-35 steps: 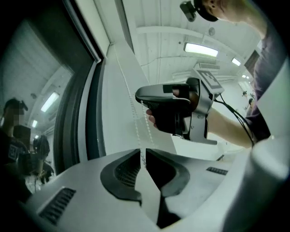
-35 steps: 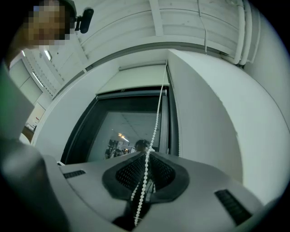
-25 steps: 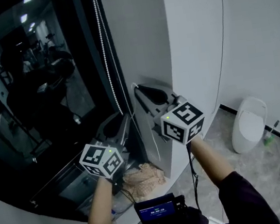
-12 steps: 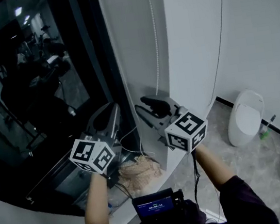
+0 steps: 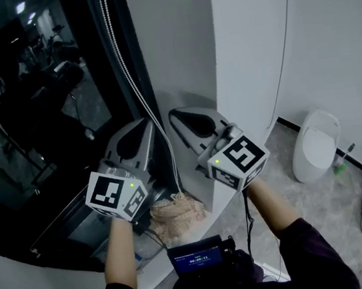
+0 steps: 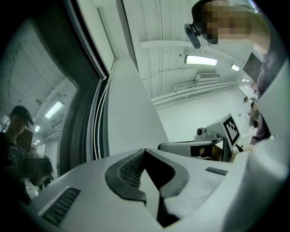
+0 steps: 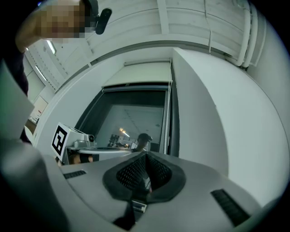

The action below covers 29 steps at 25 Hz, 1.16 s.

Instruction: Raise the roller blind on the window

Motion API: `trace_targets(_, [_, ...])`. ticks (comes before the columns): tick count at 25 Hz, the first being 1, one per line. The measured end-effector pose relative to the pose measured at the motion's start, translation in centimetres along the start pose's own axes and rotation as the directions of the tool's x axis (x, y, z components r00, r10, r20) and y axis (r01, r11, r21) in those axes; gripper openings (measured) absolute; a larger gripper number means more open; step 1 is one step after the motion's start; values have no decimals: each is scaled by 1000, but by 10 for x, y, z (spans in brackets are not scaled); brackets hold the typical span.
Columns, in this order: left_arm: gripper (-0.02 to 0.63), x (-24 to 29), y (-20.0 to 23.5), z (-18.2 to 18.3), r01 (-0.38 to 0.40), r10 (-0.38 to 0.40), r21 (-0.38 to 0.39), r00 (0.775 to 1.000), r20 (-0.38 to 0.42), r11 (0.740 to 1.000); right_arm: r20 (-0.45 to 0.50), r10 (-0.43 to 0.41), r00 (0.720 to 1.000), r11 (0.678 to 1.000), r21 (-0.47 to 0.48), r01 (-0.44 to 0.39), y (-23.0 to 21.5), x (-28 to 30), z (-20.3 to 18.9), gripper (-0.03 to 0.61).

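Left gripper (image 6: 144,151) has its jaws pressed together on nothing, and ahead of it the dark window (image 5: 35,115) stands almost bare, the roller blind (image 7: 136,72) gathered near the frame's top, so the raise looks nearly finished. Right gripper (image 7: 146,155) is closed too, perhaps on the bead chain (image 5: 130,80), though the view is too poor to say. Moments ago that chain hung above the right gripper's tip; now it slants down between the two, suggesting a fresh hold is being sought.
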<state>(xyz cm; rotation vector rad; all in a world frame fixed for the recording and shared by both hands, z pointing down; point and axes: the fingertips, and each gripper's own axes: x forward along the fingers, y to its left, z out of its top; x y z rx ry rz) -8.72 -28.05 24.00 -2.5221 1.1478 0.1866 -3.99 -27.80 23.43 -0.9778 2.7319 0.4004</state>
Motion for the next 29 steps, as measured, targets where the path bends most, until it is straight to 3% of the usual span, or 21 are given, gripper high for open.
trace_targets(29, [11,-2,3,0,-35,35,13,999,-10,999,38,-7,999,1000,-11,7,4,8,3,8])
